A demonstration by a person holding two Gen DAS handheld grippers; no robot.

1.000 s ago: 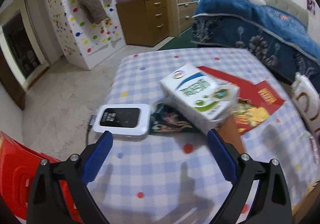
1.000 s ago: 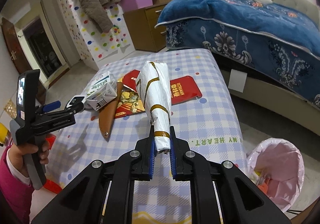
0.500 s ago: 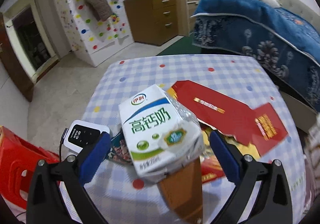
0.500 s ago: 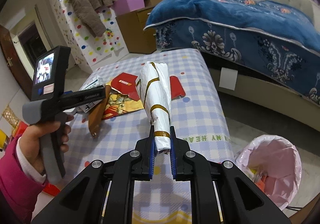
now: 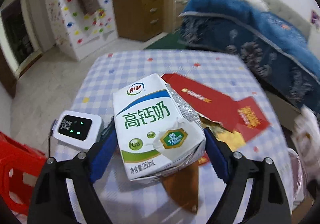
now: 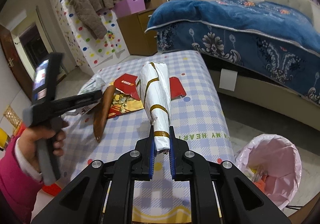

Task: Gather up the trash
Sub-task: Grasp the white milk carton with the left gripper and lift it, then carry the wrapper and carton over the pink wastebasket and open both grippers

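A white and green milk carton (image 5: 154, 128) lies on the checked table (image 5: 128, 66), resting on a brown sheath-like piece (image 5: 184, 186). My left gripper (image 5: 158, 144) is open, its blue pads (image 5: 102, 154) on either side of the carton, with a small gap showing. My right gripper (image 6: 161, 144) is shut on a rolled white wrapper with gold stripes (image 6: 156, 92), held above the table. The left gripper (image 6: 80, 100) also shows in the right wrist view. A bin with a pink bag (image 6: 276, 166) stands on the floor at lower right.
A red flattened box (image 5: 218, 104) and a gold wrapper (image 6: 122, 102) lie on the table. A white device with a cable (image 5: 77, 130) sits at its left edge. A red stool (image 5: 14, 172) stands left. A bed with a blue blanket (image 6: 250, 22) is right.
My left gripper has moved forward until its fingers sit either side of the milk carton, and the jaws have narrowed. My right gripper still holds the wrapper, nearly still.
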